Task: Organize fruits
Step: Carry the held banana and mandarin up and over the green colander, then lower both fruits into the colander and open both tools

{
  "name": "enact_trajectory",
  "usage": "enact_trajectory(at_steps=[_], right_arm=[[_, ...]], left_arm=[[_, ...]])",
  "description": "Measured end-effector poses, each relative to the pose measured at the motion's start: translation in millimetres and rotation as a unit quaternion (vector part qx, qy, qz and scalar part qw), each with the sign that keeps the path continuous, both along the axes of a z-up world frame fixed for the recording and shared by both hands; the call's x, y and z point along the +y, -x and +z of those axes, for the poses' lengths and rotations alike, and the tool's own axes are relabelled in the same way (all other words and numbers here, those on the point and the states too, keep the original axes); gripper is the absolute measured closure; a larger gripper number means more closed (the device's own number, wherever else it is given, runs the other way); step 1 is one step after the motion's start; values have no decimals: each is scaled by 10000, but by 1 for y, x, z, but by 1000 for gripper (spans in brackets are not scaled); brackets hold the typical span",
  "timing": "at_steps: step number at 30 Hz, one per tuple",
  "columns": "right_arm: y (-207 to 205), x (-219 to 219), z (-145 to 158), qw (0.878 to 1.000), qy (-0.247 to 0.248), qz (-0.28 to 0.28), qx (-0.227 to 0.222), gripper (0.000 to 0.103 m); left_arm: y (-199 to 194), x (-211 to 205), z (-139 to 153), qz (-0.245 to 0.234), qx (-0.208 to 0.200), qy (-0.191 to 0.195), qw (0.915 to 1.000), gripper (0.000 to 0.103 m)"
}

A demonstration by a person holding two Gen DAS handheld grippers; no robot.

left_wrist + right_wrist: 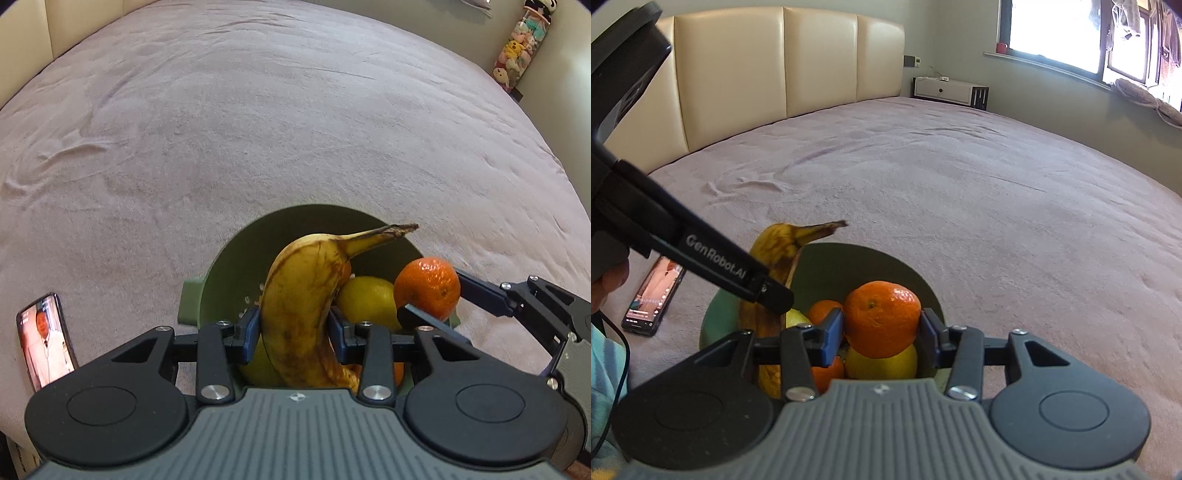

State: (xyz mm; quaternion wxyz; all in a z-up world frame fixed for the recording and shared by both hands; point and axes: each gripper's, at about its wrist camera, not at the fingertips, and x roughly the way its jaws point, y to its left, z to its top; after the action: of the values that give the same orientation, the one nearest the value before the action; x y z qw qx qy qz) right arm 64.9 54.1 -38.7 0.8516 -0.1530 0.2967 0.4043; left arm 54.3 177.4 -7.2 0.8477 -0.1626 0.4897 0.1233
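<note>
Banana (299,295) in left tool (293,328), tangerine (882,319) in right tool (882,332), both over bowl (236,251)

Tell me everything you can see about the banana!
The banana is ripe yellow with lots of brown streaks and a dark, dried stem tip. It stands nearly upright, stem pointing up, over the green bowl. The left gripper pinches its middle between blue-padded fingers. A lemon sits right beside it.

Wide bed (258,110) under a rumpled mauve-grey cover; resting directly on it, a green bowl (236,254) and, beside that, a lit phone (46,339), apparently face up.
</note>
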Motion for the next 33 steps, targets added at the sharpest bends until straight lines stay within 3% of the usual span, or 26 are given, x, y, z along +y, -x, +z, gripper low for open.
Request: enact_trajectory(at_steps=[18,22,27,33], right_arm=[[-3,13,-15,9980,377,201,-462,60],[-5,13,-16,9983,350,176,-433,60],[-5,18,-17,9983,340,205,-418,60],[-2,16,-16,9975,505,444,-236,60]], left_arm=[[-23,3,-25,85,-93,56,9999,59],[-25,3,-32,24,-14,392,9992,57],[-18,4,-21,78,-217,402,9989,40],[-8,19,-7,427,-413,860,9945,39]])
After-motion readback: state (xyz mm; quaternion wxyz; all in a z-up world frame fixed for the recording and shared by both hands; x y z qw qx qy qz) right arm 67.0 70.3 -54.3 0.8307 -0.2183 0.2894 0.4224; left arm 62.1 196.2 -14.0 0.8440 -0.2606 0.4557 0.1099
